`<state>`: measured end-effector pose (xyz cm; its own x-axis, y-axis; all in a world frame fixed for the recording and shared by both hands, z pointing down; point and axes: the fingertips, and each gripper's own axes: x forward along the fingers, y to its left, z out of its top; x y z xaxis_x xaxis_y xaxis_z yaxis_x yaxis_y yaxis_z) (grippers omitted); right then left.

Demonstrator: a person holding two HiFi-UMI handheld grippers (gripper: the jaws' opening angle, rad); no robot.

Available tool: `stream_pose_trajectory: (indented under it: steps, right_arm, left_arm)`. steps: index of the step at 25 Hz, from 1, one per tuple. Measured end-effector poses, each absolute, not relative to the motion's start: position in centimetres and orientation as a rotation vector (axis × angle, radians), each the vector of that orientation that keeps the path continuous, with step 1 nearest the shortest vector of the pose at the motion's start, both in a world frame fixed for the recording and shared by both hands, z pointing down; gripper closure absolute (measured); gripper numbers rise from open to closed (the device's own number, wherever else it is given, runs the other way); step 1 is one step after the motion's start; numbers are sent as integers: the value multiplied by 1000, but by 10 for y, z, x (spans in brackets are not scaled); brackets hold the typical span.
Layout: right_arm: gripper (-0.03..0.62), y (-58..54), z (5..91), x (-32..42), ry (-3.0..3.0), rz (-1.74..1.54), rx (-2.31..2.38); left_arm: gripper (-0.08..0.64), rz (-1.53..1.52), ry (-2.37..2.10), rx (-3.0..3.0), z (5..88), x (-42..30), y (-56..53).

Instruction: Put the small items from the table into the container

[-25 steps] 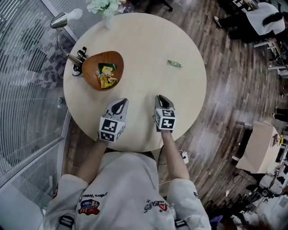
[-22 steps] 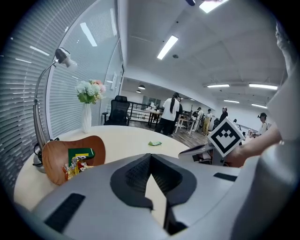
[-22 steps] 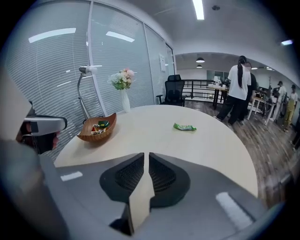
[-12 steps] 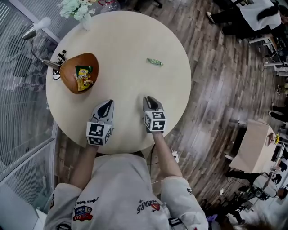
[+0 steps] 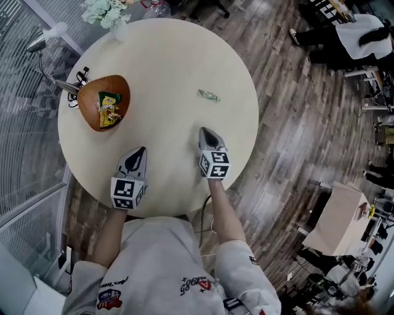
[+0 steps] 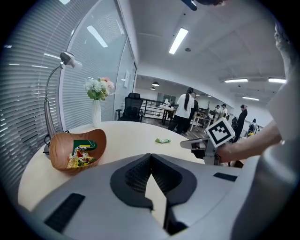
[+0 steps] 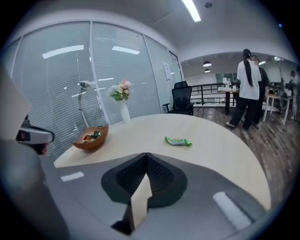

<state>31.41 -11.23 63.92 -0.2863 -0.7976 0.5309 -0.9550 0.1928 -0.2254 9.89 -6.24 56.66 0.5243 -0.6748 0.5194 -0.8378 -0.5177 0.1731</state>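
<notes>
A green wrapped candy (image 5: 209, 95) lies alone on the round beige table (image 5: 166, 55); it also shows in the right gripper view (image 7: 178, 141) and the left gripper view (image 6: 162, 140). A wooden bowl (image 5: 103, 101) with several snack packets sits at the table's left side, and I see the bowl (image 6: 77, 150) in the left gripper view too. My right gripper (image 5: 205, 131) is shut and empty, pointing at the candy from a short way in front of it. My left gripper (image 5: 136, 151) is shut and empty near the table's near edge, below and right of the bowl.
A desk lamp (image 5: 46, 38) and a vase of flowers (image 5: 106, 11) stand at the table's far left rim, with cables beside the bowl. Glass walls with blinds stand at the left. Wooden floor, chairs and people (image 7: 247, 89) are to the right.
My right gripper has moved forward toward the green candy. My left gripper has drawn back a little toward the table's near edge. The head view has shifted.
</notes>
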Motion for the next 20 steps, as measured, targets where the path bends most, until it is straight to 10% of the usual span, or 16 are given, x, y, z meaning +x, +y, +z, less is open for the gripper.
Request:
stream_pose_trajectory:
  steps: [5,11,20]
  right_arm:
    - [577,-179,647,348,-2092,622,1680]
    - [361,-229,682,375,-2013,617,1614]
    - [272,-264,721,370,-2007,619,1422]
  left_arm:
    - [553,566,-1301,2317,570,90,-65]
    - [554,557,-1337,2283,577,91,-76]
    - [553,563,-1351,2239,588,103,-90]
